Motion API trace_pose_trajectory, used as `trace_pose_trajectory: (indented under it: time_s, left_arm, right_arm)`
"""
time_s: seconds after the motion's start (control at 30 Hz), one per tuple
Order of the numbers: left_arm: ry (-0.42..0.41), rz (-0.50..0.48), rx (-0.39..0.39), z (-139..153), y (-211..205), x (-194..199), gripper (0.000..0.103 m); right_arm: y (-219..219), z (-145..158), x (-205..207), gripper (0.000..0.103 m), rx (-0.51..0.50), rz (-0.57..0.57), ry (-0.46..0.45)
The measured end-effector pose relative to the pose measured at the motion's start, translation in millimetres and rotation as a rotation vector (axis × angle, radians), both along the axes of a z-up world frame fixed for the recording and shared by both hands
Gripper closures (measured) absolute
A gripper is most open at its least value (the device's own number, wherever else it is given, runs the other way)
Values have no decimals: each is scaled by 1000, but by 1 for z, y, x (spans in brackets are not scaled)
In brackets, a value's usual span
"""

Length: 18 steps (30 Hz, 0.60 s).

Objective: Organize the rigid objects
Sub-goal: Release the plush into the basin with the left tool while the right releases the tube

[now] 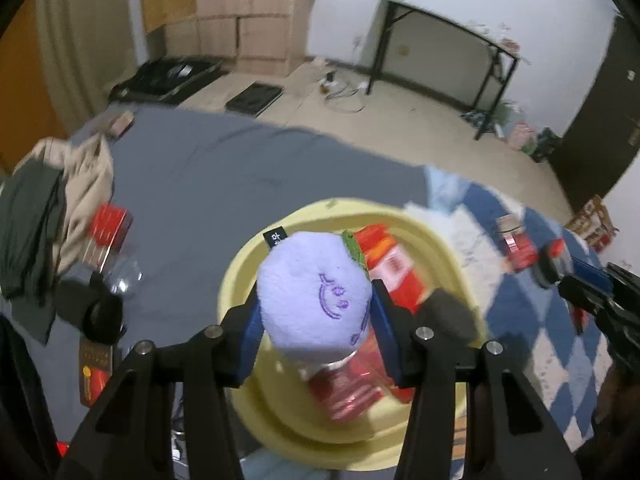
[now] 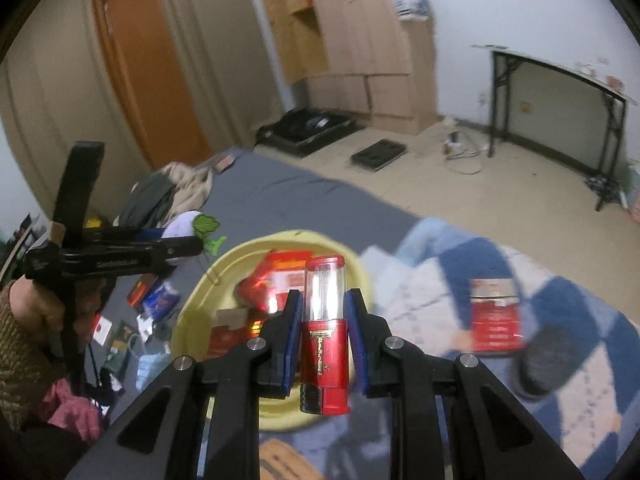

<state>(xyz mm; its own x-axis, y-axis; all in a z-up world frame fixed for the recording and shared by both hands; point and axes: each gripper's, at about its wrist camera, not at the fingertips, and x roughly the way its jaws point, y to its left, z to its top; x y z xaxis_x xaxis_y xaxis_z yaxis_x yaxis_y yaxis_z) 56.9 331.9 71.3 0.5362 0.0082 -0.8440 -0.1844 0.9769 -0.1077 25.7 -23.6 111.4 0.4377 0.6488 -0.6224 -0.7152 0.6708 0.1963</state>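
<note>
My left gripper (image 1: pixel 316 312) is shut on a purple plush toy (image 1: pixel 316 296) with a green leaf and holds it above a yellow basin (image 1: pixel 240 280). The basin holds several red boxes (image 1: pixel 396 268). My right gripper (image 2: pixel 322 312) is shut on a red tube with a clear cap (image 2: pixel 325 320), held over the near edge of the yellow basin (image 2: pixel 188 316). From the right wrist view the left gripper (image 2: pixel 176 246) with the plush toy (image 2: pixel 184 224) is left of the basin. The right gripper (image 1: pixel 560 276) shows at the right edge of the left wrist view.
A red-capped clear bottle (image 1: pixel 108 240) and a clothes pile (image 1: pixel 52 208) lie on the grey sheet at left. A blue-and-white quilt (image 2: pixel 560 312) carries a red box (image 2: pixel 494 316) and a dark round object (image 2: pixel 548 360). Small packets (image 2: pixel 156 300) lie left of the basin.
</note>
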Motion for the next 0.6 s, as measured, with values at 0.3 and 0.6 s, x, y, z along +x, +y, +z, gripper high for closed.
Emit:
trace_pose_trajectory:
  time_s: [0.3,0.6]
  left_arm:
    - [93,25,-75,-65,17,17,51]
    - [78,34,-153,-85,33,26,50]
  right_arm:
    - [104,-63,-5,81,-113,157,61]
    - [150,-115,3,81,-189,191,86]
